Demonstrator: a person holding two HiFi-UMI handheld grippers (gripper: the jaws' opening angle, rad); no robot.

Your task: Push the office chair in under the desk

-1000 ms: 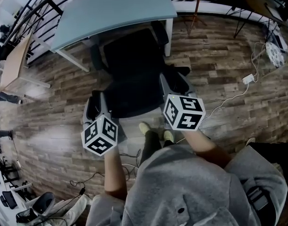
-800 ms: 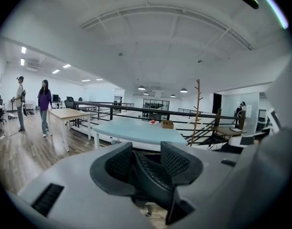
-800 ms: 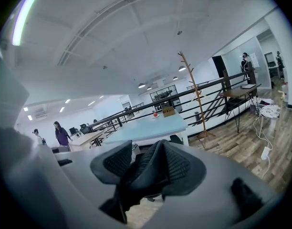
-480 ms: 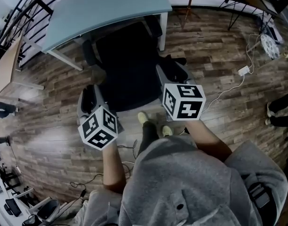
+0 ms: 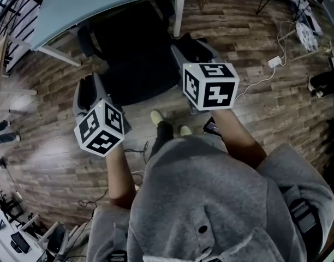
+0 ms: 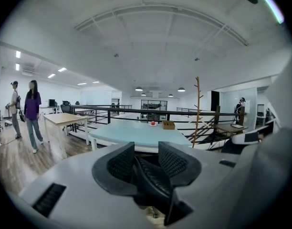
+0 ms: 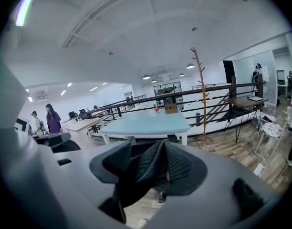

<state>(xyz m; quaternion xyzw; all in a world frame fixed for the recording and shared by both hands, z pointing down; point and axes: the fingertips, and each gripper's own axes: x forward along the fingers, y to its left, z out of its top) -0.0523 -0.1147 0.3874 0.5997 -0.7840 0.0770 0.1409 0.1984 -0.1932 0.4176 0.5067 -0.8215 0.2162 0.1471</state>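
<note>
Head view shows the office chair (image 5: 135, 53) partly beneath the desk (image 5: 101, 1). Its front is under the pale top and its backrest (image 5: 139, 89) is out toward the person. The 2 grippers stand at the backrest's 2 sides, so the push looks well along but not finished.

The left gripper (image 5: 85, 86) has just been closing its jaws. In the left gripper view the backrest's mesh edge runs between them and seems pinched, so this one looks clamped on the backrest. The right gripper (image 5: 184, 41) has just been spreading its jaws to their widest. The right gripper view shows the backrest's edge between them, straddled rather than squeezed, so this side looks released.

That uneven hold is the main risk. With only 1 firm grip, a further shove could turn the chair on its base instead of rolling it straight, or the loose edge could slide out of the right jaws.

The desk's white leg (image 5: 179, 12) stands just beside the chair's right side, so a skewed chair would likely catch there and stop short.

The person's feet (image 5: 168, 123) are near the chair's rear, and a long step could knock the base. The floor cable (image 5: 254, 89) lies well apart to the right and seems no threat.
</note>
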